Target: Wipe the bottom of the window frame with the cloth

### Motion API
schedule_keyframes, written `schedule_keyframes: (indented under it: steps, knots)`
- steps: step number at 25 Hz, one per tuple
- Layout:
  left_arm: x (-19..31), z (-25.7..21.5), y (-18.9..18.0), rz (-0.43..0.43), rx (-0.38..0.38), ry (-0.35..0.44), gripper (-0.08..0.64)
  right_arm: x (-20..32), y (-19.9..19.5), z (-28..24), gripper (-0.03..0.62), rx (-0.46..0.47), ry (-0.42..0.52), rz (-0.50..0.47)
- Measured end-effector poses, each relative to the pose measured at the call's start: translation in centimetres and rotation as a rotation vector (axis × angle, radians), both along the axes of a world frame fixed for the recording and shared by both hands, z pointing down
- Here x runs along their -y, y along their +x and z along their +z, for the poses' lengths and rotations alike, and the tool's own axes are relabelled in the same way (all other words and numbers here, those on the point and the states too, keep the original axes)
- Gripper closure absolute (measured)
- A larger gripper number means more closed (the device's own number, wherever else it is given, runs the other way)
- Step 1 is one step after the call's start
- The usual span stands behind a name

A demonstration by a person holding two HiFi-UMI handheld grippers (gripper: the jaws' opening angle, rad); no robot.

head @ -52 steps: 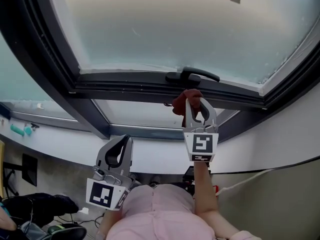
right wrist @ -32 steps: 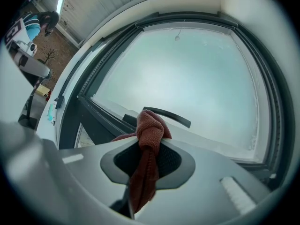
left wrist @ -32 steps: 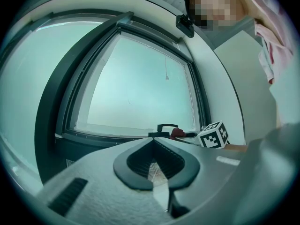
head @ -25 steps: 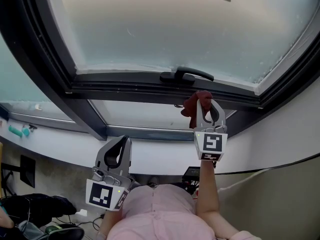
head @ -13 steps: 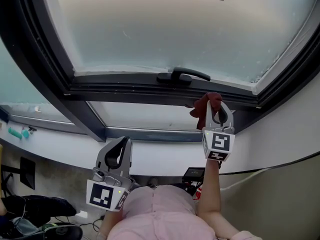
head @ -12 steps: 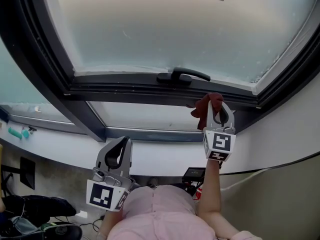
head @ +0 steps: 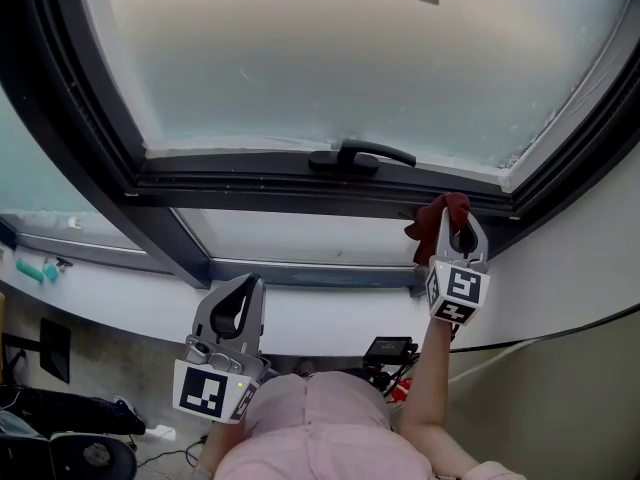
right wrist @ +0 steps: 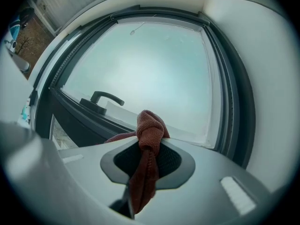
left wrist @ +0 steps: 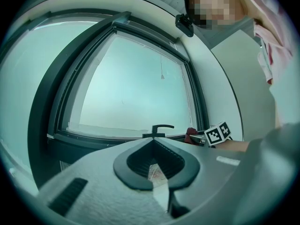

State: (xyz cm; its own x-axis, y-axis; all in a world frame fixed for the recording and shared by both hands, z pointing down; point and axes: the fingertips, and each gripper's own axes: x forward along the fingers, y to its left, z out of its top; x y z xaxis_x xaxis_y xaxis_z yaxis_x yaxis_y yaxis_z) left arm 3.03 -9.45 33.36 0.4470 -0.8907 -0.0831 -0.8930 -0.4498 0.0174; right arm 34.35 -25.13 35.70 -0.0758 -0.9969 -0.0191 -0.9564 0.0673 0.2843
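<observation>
right tool (head: pixel 458 220) is clamped on the reddish-brown cloth (head: pixel 425 224), which bunches past its tips, right up against the bottom of the dark window frame (head: pixel 250 186), window handle (head: pixel 358 154) off to its left. left tool (head: pixel 243 286) sits lower, jaws together, nothing between them

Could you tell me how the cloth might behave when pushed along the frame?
Probably floppy: the cloth bunches in the right gripper, tail trailing. Likely light, held by the tips alone. Its coarse weave should drag, not slip, on the frame.
</observation>
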Motion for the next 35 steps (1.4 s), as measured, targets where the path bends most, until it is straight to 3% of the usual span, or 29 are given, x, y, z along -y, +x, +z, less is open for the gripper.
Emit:
schedule_keyframes:
  steps: [12,18,22,29,32,35]
  knots:
    - [0.6,0.1,0.3,0.001,0.001,-0.003,0.568,0.0,7.7,0.5,0.515,0.028,0.002,0.177]
    - [0.8,0.1,0.3,0.004,0.002,-0.005,0.566,0.5,13.2,4.3,0.514,0.013,-0.153,0.325]
    - [0.9,0.0,0.4,0.006,0.002,-0.005,0.568,0.3,14.3,4.4,0.514,0.029,-0.159,0.338]
    - [1.1,0.2,0.4,0.009,0.000,-0.011,0.566,-1.0,13.4,2.9,0.514,0.062,-0.100,0.317]
    - [1.0,0.2,0.4,0.015,-0.004,-0.010,0.566,-2.3,9.5,1.3,0.515,0.064,-0.050,0.228]
    - [0.8,0.2,0.4,0.023,-0.005,-0.007,0.566,-2.9,2.8,0.1,0.515,0.062,-0.014,0.066]
